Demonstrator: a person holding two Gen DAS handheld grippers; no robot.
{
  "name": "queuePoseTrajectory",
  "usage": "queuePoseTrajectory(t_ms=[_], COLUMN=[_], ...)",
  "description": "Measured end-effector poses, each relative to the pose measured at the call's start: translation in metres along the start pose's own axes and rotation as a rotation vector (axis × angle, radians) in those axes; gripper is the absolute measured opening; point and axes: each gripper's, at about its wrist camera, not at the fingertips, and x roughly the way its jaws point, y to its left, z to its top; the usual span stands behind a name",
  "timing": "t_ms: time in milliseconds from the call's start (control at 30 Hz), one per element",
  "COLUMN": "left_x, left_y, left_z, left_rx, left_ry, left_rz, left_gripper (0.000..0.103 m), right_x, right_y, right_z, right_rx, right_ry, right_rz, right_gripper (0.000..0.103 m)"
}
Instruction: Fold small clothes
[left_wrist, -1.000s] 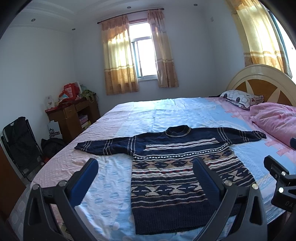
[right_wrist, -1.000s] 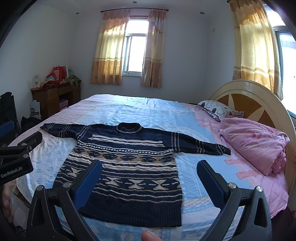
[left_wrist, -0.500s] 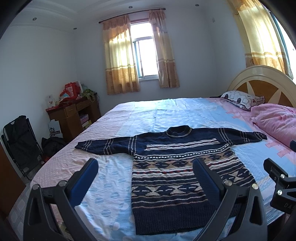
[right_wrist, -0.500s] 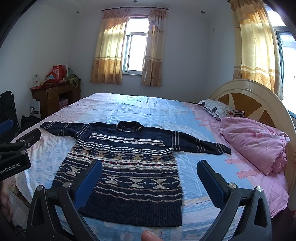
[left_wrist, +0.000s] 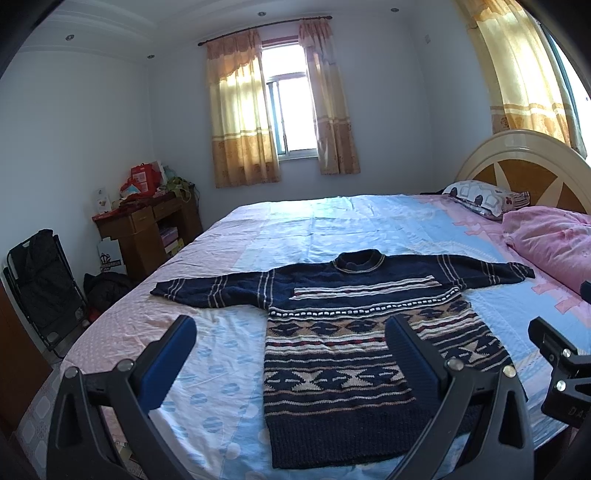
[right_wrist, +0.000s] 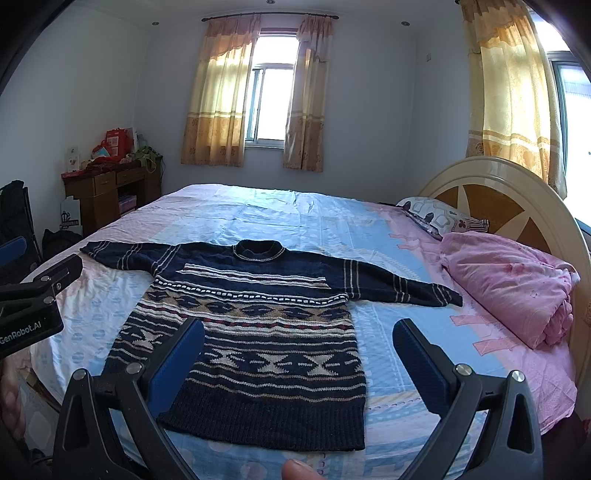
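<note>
A navy knitted sweater (left_wrist: 332, 332) with tan and white patterned bands lies flat on the bed, both sleeves spread out, collar away from me. It also shows in the right wrist view (right_wrist: 258, 321). My left gripper (left_wrist: 291, 354) is open and empty, held above the hem near the bed's front edge. My right gripper (right_wrist: 299, 354) is open and empty, also above the hem. Each gripper's body shows at the edge of the other's view.
The bed (left_wrist: 332, 225) has a pink and blue sheet. A pink folded quilt (right_wrist: 509, 280) and a patterned pillow (right_wrist: 436, 218) lie by the headboard (right_wrist: 498, 195) at right. A wooden desk (left_wrist: 147, 225) and a black folding chair (left_wrist: 40, 280) stand at left.
Both grippers have shifted very slightly; the sweater lies as before. Both grippers stay open.
</note>
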Motion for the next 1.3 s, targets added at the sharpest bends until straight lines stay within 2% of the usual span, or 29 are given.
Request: queuePoseTrajectory(t_ms=[900, 1100, 1300], left_x=[0.010, 0.036, 0.097], left_y=[0.004, 0.002, -0.001], left_z=[-0.001, -0.007, -0.012], left_rx=[0.004, 0.038, 0.046], left_ry=[0.012, 0.008, 0.093], left_rz=[0.007, 0.053, 0.079], left_gripper=[0.103, 0.103, 0.103], right_x=[0.007, 0.038, 0.079], right_y=[0.003, -0.014, -0.047], right_z=[-0.005, -0.011, -0.020], right_rx=[-0.008, 0.015, 0.081], right_ry=[0.014, 0.053, 0.109], right_rz=[0.003, -0.003, -0.034], right_gripper=[0.102, 0.102, 0.102])
